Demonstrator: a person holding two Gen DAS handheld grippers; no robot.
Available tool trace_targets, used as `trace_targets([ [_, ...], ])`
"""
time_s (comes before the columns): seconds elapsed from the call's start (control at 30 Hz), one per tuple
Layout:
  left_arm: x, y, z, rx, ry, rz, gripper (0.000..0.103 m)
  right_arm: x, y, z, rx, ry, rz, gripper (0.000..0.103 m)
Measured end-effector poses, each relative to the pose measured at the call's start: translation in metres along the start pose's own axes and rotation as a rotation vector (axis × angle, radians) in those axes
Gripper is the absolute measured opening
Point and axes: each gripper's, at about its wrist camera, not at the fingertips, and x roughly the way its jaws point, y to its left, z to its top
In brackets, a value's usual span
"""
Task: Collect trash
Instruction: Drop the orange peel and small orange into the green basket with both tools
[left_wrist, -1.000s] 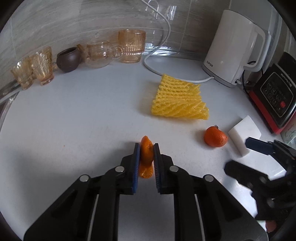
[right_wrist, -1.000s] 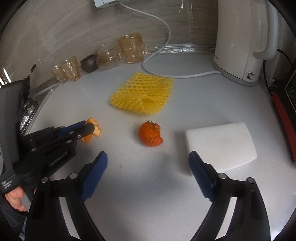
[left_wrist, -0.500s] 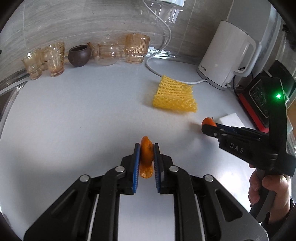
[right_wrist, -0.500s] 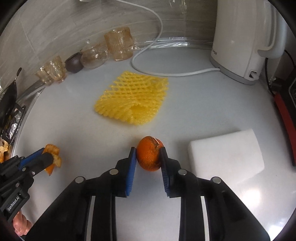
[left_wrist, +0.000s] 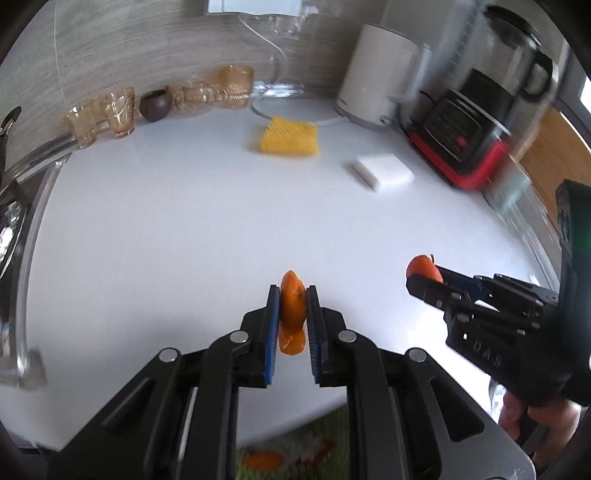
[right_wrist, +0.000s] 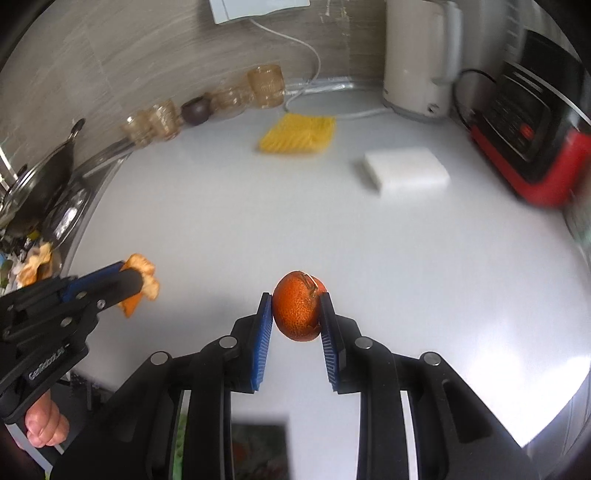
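Note:
My left gripper (left_wrist: 292, 306) is shut on a piece of orange peel (left_wrist: 292, 314) and holds it above the white counter (left_wrist: 177, 229) near its front edge. The peel also shows in the right wrist view (right_wrist: 142, 278). My right gripper (right_wrist: 296, 314) is shut on a small orange fruit (right_wrist: 299, 312), lifted off the counter; the fruit shows in the left wrist view (left_wrist: 423, 266). A yellow foam net (left_wrist: 290, 137) and a white foam block (left_wrist: 382, 171) lie further back on the counter.
A white kettle (left_wrist: 373, 92) with its cord and a black-and-red blender (left_wrist: 476, 122) stand at the back right. Amber glasses (left_wrist: 118, 112), a brown pot (left_wrist: 155, 105) and a glass teapot line the back wall. A sink with scraps (right_wrist: 33, 240) is at the left.
Both grippers have pulled back toward the counter's front edge and risen. The right gripper has lifted the orange fruit off the counter. The left still holds the peel.

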Motion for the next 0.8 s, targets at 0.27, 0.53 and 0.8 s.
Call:
trace_targets([
  [0.27,-0.057,-0.014,-0.072,0.091,0.018,-0.032,0.014,-0.048,0.037,-0.094,0.096,0.022,-0.023,0.027],
  [0.53,-0.088,-0.021,-0.12,0.165,0.018,-0.065,0.015,-0.071,0.06,-0.145,0.138,0.022,-0.054,0.028],
  [0.8,-0.084,-0.026,-0.152,0.186,0.07,-0.076,0.025,-0.08,0.061,-0.168,0.166,0.028,-0.072,0.028],
])
